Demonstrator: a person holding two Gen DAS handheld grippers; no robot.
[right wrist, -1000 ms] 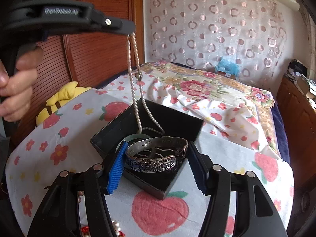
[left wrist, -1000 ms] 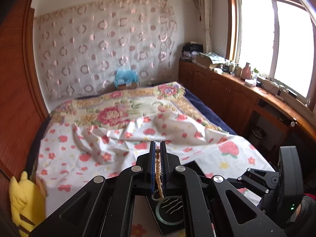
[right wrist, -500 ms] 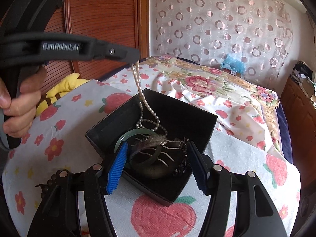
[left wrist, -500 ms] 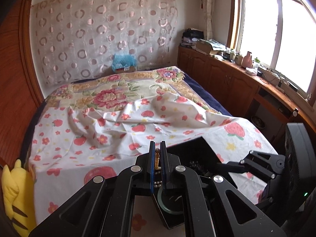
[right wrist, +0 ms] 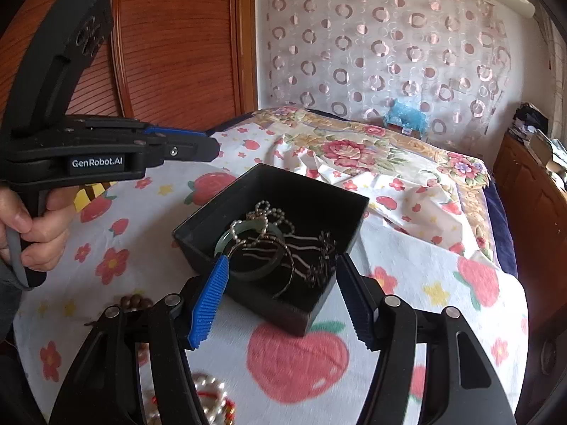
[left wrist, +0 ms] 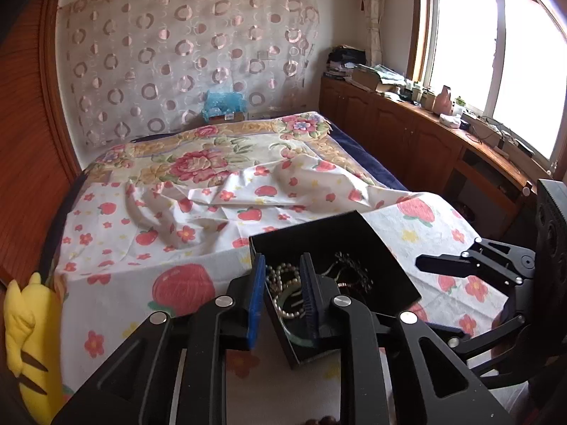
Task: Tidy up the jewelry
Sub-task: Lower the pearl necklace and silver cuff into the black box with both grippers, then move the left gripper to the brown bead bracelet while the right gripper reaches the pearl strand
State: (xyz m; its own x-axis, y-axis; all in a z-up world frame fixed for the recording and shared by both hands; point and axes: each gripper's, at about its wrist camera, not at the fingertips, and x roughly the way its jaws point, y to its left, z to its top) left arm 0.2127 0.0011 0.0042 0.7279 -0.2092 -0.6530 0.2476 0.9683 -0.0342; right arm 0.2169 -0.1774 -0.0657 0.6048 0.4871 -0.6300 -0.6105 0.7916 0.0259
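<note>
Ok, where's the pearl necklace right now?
In both wrist views the pearl necklace lies inside the black box on the bedsheet, draped over the green bangle, released by the left gripper.

Both wrist views near, angled down, sharing black box (left wrist: 358, 233), opposite sides

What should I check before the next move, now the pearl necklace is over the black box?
1. Pearl necklace lying inside black box: ok.
2. Left claw jaws, just opening, clear of the pearls: ok.
3. Right claw open and empty: ok.
4. Box flat on the strawberry sheet: ok.
5. Loose jewelry still outside, brown beads near the right claw: not ok.
6. Necklace tangled with the green bangle: cannot tell.
</note>
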